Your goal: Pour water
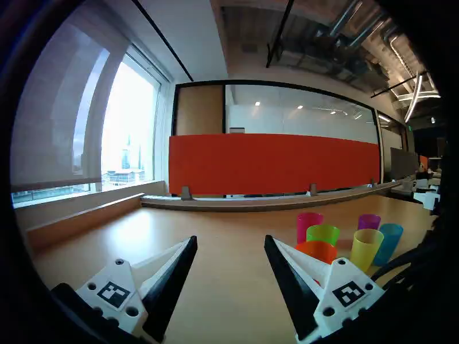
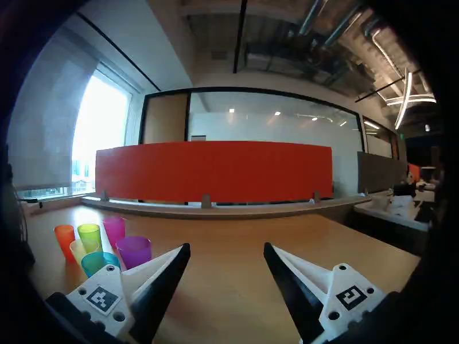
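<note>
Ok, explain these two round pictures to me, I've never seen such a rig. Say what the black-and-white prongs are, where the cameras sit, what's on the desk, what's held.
Those prongs are the fingers of two hand-held grippers; a person carries one in each hand. Each picture comes from a fisheye camera riding on its gripper, looking forward along the fingers. The left gripper and the right gripper both stand open and hold nothing. On the wooden desk stands a cluster of coloured plastic cups, between the two grippers, with a red partition behind.
</note>
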{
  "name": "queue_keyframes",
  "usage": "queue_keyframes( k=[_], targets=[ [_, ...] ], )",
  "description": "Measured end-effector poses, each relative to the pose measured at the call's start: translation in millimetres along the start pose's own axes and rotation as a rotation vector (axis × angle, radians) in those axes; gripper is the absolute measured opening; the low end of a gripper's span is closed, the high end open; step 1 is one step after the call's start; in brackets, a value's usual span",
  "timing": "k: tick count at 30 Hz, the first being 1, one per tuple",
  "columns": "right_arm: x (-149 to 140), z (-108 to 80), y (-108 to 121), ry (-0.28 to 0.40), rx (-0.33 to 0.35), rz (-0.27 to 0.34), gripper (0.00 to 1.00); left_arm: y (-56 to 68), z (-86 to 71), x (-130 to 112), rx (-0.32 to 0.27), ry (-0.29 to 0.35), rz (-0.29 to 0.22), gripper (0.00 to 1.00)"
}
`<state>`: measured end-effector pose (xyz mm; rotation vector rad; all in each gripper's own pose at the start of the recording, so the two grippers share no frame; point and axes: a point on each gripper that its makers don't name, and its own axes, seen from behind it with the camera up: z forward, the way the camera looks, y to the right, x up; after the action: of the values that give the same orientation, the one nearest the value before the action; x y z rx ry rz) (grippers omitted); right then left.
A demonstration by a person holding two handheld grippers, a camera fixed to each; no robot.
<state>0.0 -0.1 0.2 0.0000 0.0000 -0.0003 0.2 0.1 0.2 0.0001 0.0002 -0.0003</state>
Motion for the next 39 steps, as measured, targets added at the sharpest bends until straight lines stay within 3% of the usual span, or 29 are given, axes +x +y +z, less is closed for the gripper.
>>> queue_keyframes(
  k=[29,39],
  targets=[
    [2.3,0.6,0.3,0.002,0.000,-0.001,1.00,1.8,1.9,1.4,-0.013,0.000,0.001,0.86],
    [7.9,-0.5,0.1,-0.003,0.018,0.009,1.00,-3.6,3.9,6.1,-0.013,-0.023,-0.019,0.86]
  ],
)
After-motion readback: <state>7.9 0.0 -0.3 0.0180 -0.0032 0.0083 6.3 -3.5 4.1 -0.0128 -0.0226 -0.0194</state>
